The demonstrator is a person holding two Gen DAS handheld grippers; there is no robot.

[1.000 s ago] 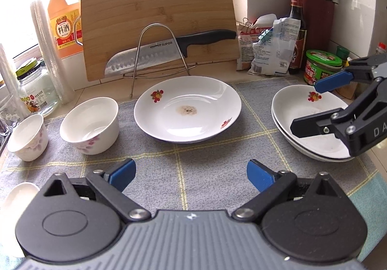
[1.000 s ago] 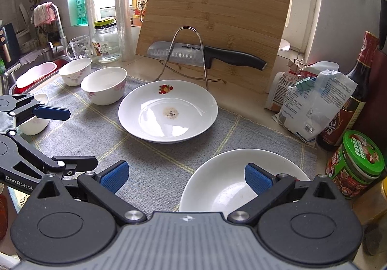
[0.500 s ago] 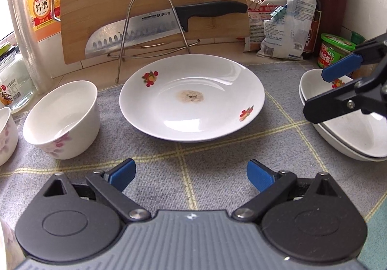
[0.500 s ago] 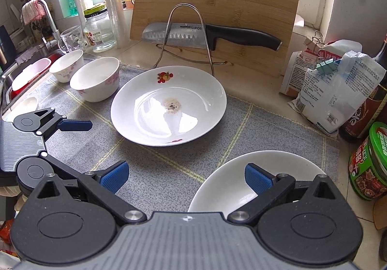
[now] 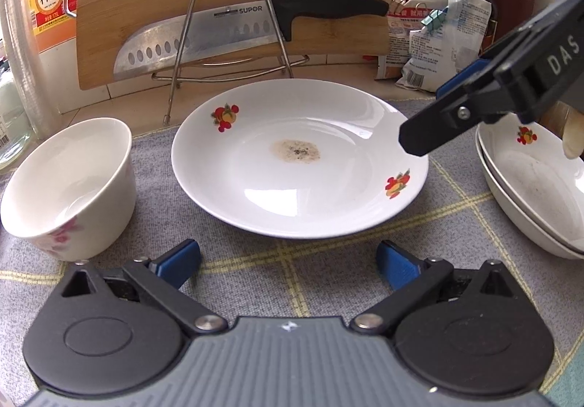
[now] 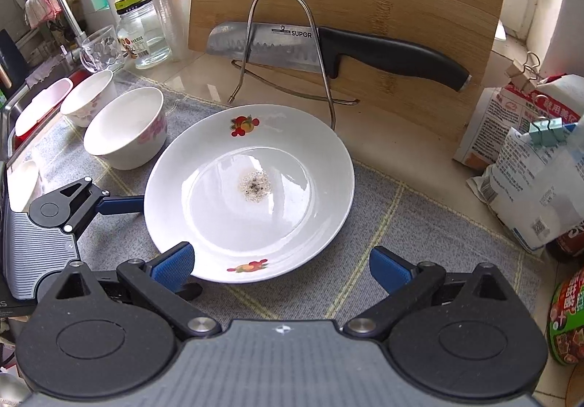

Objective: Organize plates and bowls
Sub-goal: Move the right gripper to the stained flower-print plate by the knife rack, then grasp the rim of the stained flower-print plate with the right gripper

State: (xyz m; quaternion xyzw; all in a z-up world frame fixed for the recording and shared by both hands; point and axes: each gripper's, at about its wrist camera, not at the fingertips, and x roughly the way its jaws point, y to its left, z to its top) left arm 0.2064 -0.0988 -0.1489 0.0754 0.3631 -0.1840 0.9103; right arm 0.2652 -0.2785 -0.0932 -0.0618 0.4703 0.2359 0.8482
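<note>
1. Left wrist view: left tool [image 5: 288, 261] had just been opening; its jaws stood at full spread, nothing between them, low over the grey cloth [image 5: 328, 283] just short of the near rim of the soiled plate [image 5: 299, 159].
2. Soiled plate: lay mid-counter on the cloth in front of the wire stand [image 5: 233, 31] holding a knife [image 5: 255, 27]. It filled more of both views than a second earlier, so both tools had drawn in on it.
3. Right tool [image 6: 281, 268]: jaws wide apart, gripping nothing, its left pad [image 6: 173, 266] at the plate's near rim; touching or not, cannot tell.
4. Stacked plates [image 5: 529, 188]: toward the counter's right edge, two nested.
5. Bowl [image 5: 69, 184]: left of the soiled plate, apart from it.
6. Judgement: the plate looked the next item for lifting, likely onto the stack.
</note>
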